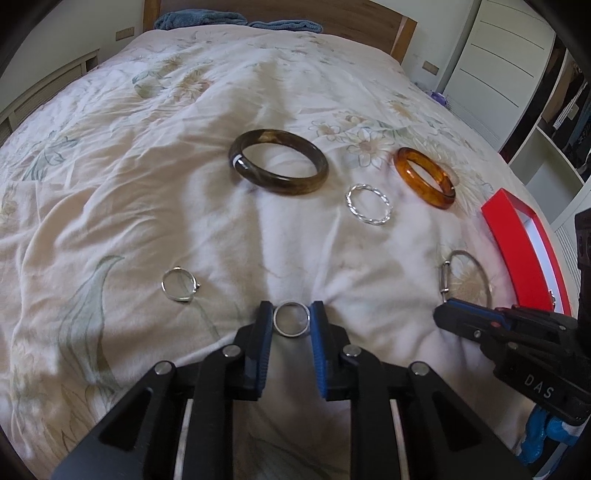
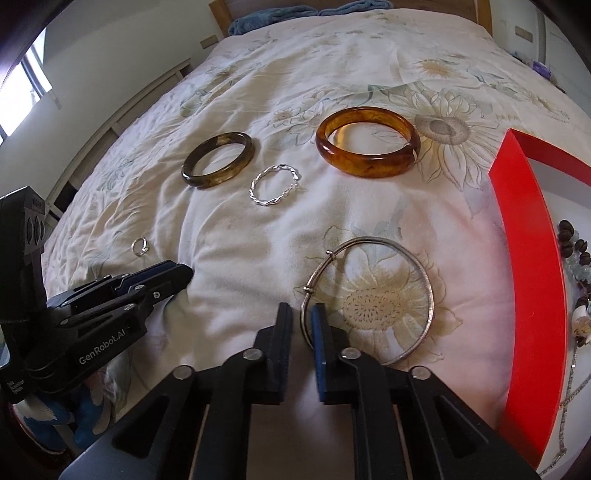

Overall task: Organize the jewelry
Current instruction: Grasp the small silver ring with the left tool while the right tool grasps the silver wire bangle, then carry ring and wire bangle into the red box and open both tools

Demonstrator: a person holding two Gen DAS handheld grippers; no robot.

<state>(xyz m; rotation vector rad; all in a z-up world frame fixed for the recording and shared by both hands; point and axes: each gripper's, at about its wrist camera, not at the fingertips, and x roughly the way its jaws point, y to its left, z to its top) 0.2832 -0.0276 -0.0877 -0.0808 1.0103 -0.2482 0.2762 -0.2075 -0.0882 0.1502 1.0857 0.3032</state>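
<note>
In the left wrist view my left gripper point(image 1: 291, 318) has its pads pressed against both sides of a small plain silver ring point(image 1: 291, 334) lying on the quilt. My right gripper point(image 2: 302, 320) is shut on the near-left rim of a thin silver bangle point(image 2: 424, 273), just below its clasp. Farther up the bed lie a dark brown bangle point(image 1: 280, 186), an amber bangle point(image 2: 369, 164) and a twisted silver bracelet point(image 2: 266, 201). A small ring with a setting point(image 1: 164, 286) lies to the left. The red box point(image 2: 532, 277) at the right holds beads point(image 2: 572, 243).
Everything lies on a rumpled floral quilt point(image 1: 147, 184) covering a bed with a wooden headboard point(image 1: 332, 14) and blue towels point(image 1: 199, 20). A white wardrobe point(image 1: 498, 74) and open shelves stand to the right. The two grippers sit close together near the bed's front edge.
</note>
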